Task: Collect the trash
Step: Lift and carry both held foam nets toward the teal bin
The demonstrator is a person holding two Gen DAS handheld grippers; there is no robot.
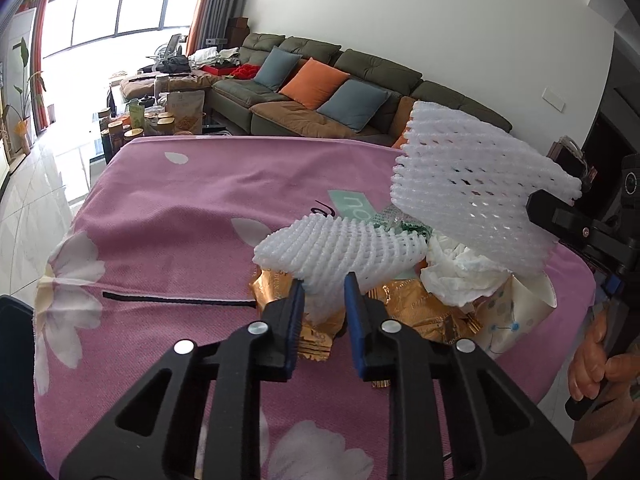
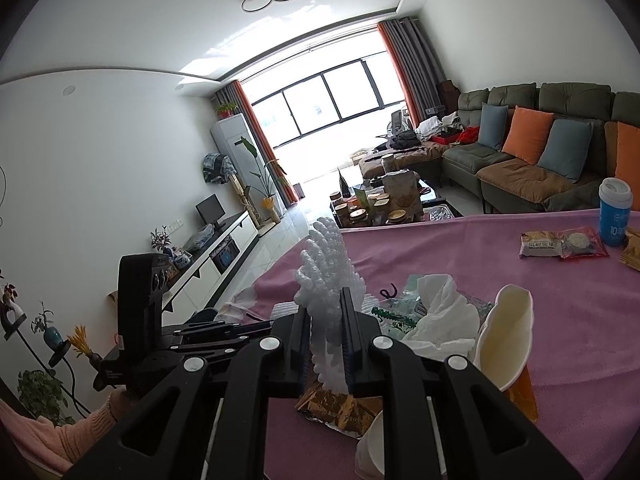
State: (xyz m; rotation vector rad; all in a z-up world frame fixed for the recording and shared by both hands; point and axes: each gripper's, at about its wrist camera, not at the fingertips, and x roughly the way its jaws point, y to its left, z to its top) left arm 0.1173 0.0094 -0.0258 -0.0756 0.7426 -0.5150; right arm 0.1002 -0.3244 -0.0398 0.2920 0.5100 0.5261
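Observation:
Two white foam fruit nets are held over a trash pile on the pink flowered tablecloth (image 1: 180, 220). My left gripper (image 1: 324, 292) is shut on the lower net (image 1: 340, 244), which rests flat on a gold wrapper (image 1: 404, 304). My right gripper (image 2: 326, 320) is shut on the other net (image 2: 326, 264) and holds it upright; in the left wrist view that net (image 1: 472, 184) hangs raised at the right, with the right gripper (image 1: 538, 206) behind it. The pile also holds a crumpled tissue (image 2: 440, 312), a squashed paper cup (image 2: 508, 336) and a green wrapper (image 2: 392, 316).
Farther along the table stand a blue cup (image 2: 615, 216) and snack packets (image 2: 564, 244). A black cord (image 1: 180, 300) lies on the cloth to the left. A hand (image 1: 592, 360) grips the right tool. Beyond the table are a sofa (image 1: 320, 80) and a cluttered coffee table (image 1: 152, 120).

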